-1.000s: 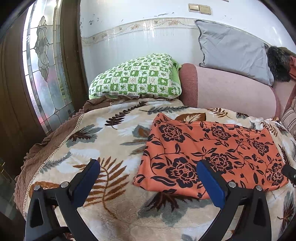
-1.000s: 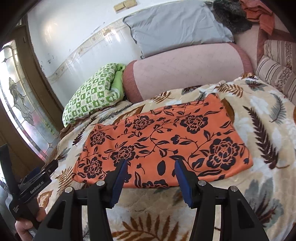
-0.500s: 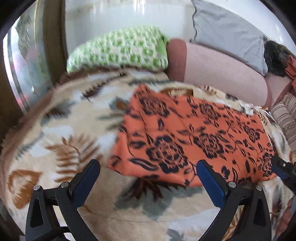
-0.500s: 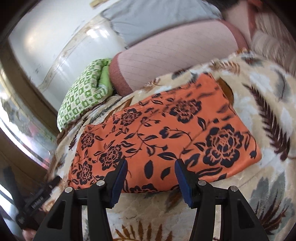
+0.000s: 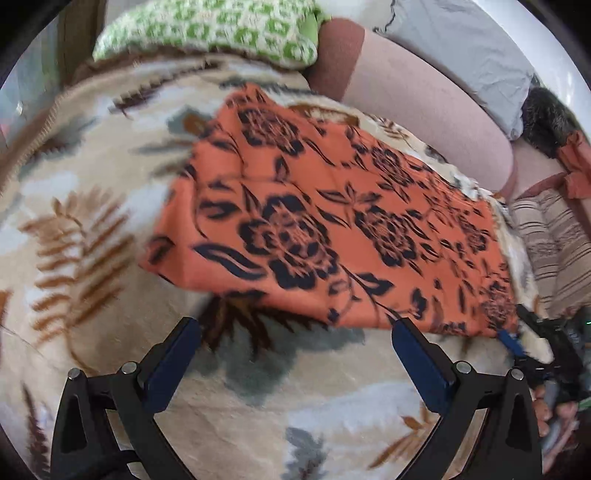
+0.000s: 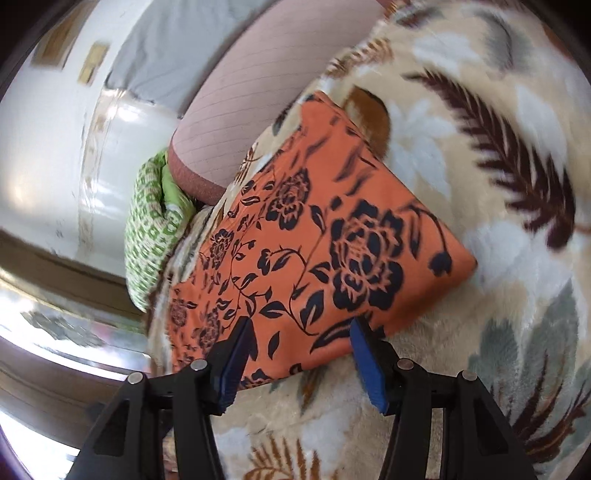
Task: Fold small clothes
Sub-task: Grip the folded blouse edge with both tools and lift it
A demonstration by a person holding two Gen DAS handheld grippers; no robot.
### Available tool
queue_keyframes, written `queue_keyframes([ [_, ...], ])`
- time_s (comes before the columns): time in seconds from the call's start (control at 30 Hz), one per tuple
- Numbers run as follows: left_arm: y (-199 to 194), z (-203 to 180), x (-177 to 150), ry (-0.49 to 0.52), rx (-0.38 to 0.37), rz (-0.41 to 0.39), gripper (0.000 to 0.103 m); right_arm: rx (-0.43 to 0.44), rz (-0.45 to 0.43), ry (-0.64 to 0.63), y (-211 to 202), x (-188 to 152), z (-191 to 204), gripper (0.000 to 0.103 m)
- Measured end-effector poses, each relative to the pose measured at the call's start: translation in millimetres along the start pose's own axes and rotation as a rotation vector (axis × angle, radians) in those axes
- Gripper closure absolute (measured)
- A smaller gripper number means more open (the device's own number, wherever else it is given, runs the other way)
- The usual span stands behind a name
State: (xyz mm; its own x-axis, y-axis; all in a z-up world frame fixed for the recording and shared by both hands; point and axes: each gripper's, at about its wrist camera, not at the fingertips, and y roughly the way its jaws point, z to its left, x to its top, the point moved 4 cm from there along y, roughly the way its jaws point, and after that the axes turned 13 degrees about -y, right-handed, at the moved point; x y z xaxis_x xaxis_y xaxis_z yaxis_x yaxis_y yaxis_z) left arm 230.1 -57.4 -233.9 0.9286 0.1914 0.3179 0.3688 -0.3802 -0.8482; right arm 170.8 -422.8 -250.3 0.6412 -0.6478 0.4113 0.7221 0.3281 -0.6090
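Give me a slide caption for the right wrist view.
Open right gripper straddling the near edge of an orange black-flowered cloth.

One orange floral garment (image 5: 332, 229), one leaf-print blanket (image 5: 92, 229), two pillows.

Bright daylight, glare on white wall (image 6: 44, 155); motion blur throughout; fisheye bending, dark vignette at edges.

Motion blur smears the leaf-print blanket (image 6: 498, 155), and the green pillow (image 5: 221, 33) is cut off.
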Motion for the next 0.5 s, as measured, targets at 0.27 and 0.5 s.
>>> queue_keyframes([
  [0.27,20.1,14.1,11.5,-0.143,-0.066,0.107,0.000,0.067,0.044,0.122,6.9,-6.6,-18.0,0.038],
  [0.5,37.0,12.1,32.7,-0.177,-0.028,0.081,0.000,0.111,0.100,0.180,30.2,-13.5,-18.7,0.037],
])
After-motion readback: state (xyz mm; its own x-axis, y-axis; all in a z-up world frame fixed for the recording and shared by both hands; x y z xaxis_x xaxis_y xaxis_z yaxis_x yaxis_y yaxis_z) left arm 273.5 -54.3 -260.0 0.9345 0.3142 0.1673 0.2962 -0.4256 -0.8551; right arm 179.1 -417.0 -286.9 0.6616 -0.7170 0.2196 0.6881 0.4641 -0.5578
